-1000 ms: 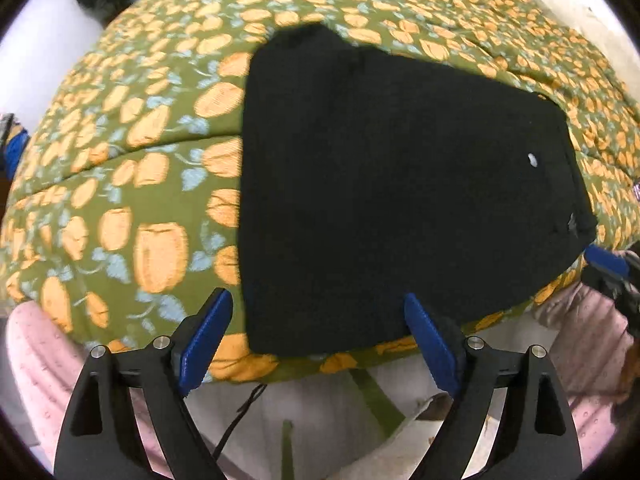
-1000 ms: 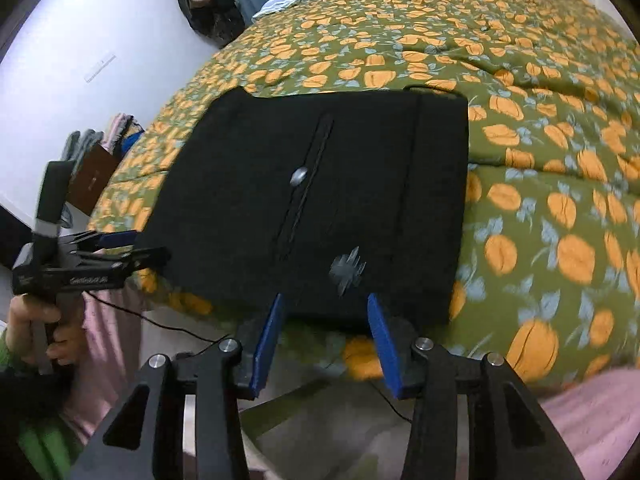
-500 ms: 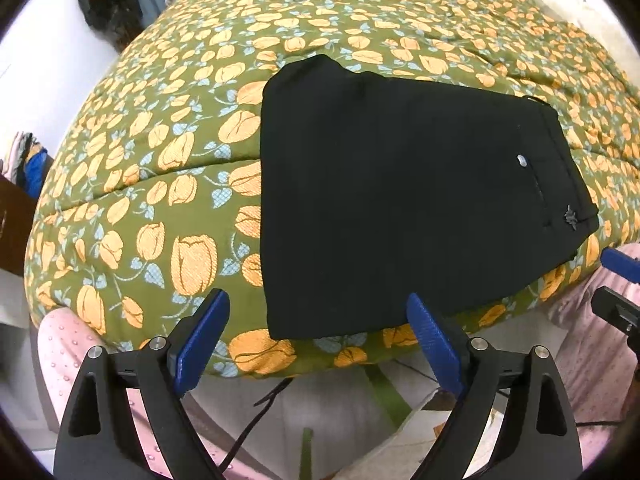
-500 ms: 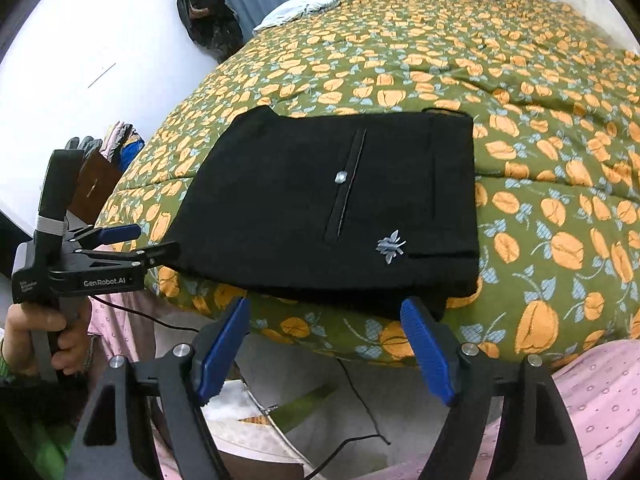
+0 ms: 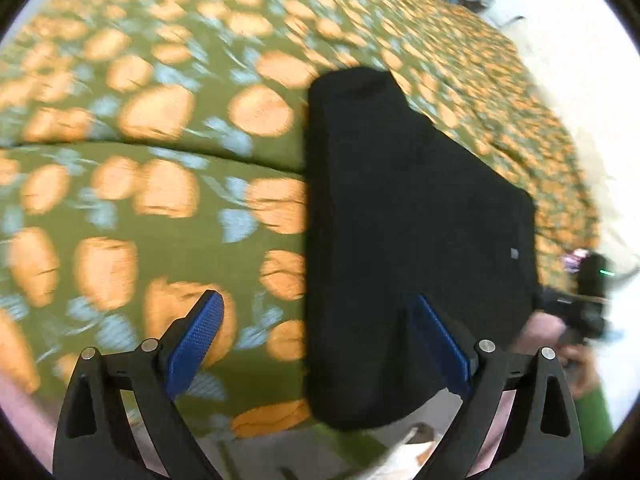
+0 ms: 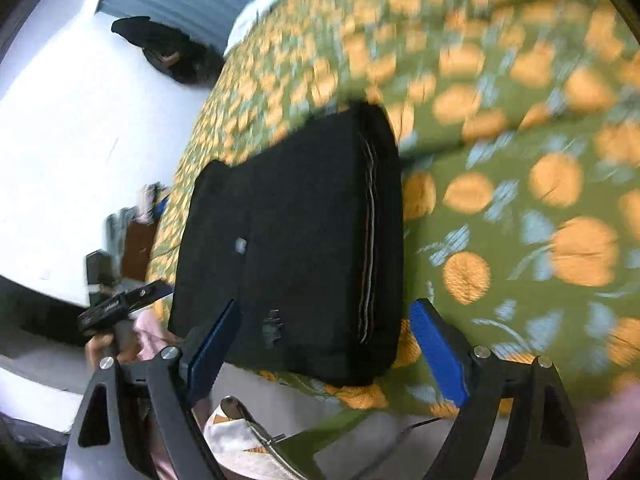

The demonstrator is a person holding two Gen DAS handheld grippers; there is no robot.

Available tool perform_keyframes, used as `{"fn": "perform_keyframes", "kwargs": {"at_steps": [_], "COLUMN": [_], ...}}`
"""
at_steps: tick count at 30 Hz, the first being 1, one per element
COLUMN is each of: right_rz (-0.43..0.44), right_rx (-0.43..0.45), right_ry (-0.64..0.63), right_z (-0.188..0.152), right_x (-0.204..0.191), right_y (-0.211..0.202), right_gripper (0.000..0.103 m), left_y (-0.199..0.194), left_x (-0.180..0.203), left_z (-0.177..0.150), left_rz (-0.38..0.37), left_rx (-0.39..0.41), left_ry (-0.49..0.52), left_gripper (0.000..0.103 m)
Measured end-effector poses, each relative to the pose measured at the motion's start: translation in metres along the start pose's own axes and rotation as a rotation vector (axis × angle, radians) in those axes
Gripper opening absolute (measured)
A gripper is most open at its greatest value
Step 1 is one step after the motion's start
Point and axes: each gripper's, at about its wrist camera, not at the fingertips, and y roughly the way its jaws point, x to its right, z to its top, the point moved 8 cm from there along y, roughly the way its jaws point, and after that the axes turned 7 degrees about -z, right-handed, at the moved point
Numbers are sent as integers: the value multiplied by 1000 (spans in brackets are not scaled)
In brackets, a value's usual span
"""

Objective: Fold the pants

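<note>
The black pants (image 5: 400,240) lie folded into a flat stack on the green bedspread with orange tulips (image 5: 140,184), near the bed's front edge. In the right wrist view the pants (image 6: 296,232) show a small silver button and a stacked fold edge on their right side. My left gripper (image 5: 318,340) is open and empty, its jaws straddling the near left corner of the pants from above. My right gripper (image 6: 326,340) is open and empty, just over the near right part of the pants. Both views are blurred by motion.
The bedspread (image 6: 520,160) spreads wide around the pants. The other gripper and hand show at the right edge of the left wrist view (image 5: 580,312). A white wall (image 6: 80,140) and dark clothes (image 6: 168,52) lie to the left. The floor lies below the bed edge.
Both grippers have swung in closer and lower over the pants and tilted; the right gripper, narrow a second ago, opened wide. The pants have not moved.
</note>
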Motion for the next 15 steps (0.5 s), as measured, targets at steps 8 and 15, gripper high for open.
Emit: {"fn": "perform_keyframes", "kwargs": {"at_steps": [8,15], "right_rz": [207,205], "right_rx": [-74,3], "right_ry": [-35,-232], "right_z": [-6,1], "right_x": [-43,-113], "right_y": [37,2], "right_gripper": [49,39], "left_y": [36,-21], "left_x": [22,56], "left_z": [3,22], "left_rz": [-35,-104], "left_rx": [-77,32], "left_ry": [50,113], "left_gripper": [44,19]}}
